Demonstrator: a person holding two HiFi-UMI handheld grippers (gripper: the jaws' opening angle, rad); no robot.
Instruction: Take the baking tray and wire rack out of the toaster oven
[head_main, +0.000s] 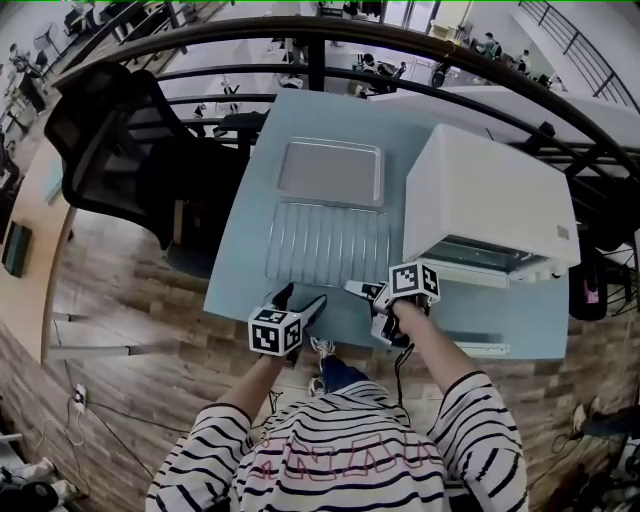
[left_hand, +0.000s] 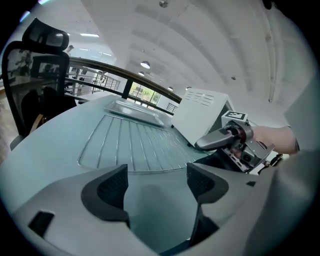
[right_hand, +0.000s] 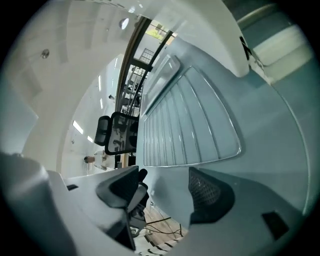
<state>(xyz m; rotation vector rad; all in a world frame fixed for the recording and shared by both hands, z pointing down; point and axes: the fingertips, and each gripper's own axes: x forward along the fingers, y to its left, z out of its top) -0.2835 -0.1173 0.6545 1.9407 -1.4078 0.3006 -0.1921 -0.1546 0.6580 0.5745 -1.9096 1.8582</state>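
Note:
The metal baking tray lies flat on the blue-grey table, at its far side. The wire rack lies just in front of it; it also shows as the wire rack and the wire rack. The white toaster oven stands at the right with its door down. My left gripper hovers open near the rack's near edge, nothing between its jaws. My right gripper is open too, beside the rack's near right corner. In the left gripper view the right gripper shows before the oven.
A black office chair stands left of the table. A dark curved railing runs behind it. The wooden floor lies below the table's near left edge. The person's striped sleeves fill the bottom of the head view.

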